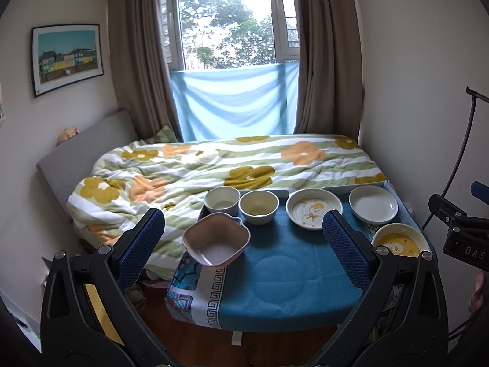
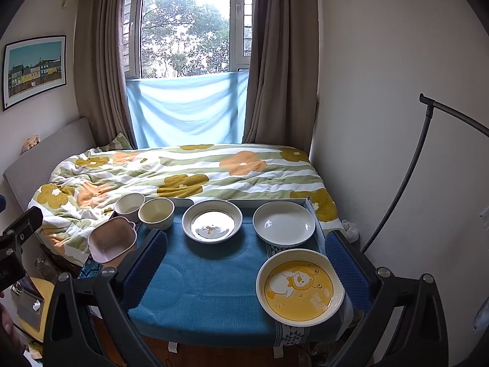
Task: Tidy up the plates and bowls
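Both tools hover above the near edge of a small surface (image 2: 195, 287) draped in a blue cloth, at the foot of a bed (image 2: 183, 171) with a flowered quilt. The left tool (image 1: 244, 244) has its blue-padded fingers spread wide apart and holds nothing. The right tool (image 2: 244, 272) is likewise spread wide and empty.

Six dishes lie ahead, none stacked. Along the far edge, from left to right: a white bowl (image 1: 222, 200), a cream bowl (image 1: 258, 207) touching or just beside it, a duck-print plate (image 1: 314, 209), and a plain white plate (image 1: 373, 204). A pink square bowl (image 1: 216, 239) sits at the front left corner, overhanging the edge. A yellow bear plate (image 2: 300, 287) sits at the front right.

The relation that matters most: the pink bowl lies straight ahead of the left tool, slightly left of its centre line, nearer than any other dish. The yellow plate lies between the right tool's fingers, toward the right one. So the bowls likely fall to the left hand and the plates to the right. Sorting has not begun.
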`<state>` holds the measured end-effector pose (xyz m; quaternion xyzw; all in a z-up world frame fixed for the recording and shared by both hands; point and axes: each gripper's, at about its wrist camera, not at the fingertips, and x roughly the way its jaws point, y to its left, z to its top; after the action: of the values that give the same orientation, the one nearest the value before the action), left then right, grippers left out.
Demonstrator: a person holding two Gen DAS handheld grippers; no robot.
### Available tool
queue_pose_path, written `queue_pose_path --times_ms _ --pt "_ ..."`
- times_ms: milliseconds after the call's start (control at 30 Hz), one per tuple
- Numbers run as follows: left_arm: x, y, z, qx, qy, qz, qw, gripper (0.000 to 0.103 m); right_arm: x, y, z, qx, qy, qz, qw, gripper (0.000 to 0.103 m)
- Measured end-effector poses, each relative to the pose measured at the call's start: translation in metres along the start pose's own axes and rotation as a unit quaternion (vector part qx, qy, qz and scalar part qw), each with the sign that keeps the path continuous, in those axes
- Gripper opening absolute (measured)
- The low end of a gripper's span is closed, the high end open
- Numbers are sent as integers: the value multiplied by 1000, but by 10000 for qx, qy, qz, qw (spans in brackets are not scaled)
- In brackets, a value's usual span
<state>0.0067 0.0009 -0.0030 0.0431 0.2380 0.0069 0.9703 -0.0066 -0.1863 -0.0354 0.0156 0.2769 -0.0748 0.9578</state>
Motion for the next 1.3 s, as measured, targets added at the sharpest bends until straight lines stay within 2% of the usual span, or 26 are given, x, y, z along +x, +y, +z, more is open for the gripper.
queue_pose_path --times_ms 700,1000,1133,1300 --pt "-2 -4 1 -7 -16 -42 10000 102 2 9 1 -4 -13 -19 10000 103" --pt "3 -3 2 54 -16 -96 9999 102 2 -2 3 -10 -10 -3 10000 103" --pt "14 -2 10 153 103 -265 9995 102 5 -8 5 115 88 -61 9999 103" --pt "43 -18 19 569 291 -763 9950 102 13 -30 -1 560 292 -298 9976 103"
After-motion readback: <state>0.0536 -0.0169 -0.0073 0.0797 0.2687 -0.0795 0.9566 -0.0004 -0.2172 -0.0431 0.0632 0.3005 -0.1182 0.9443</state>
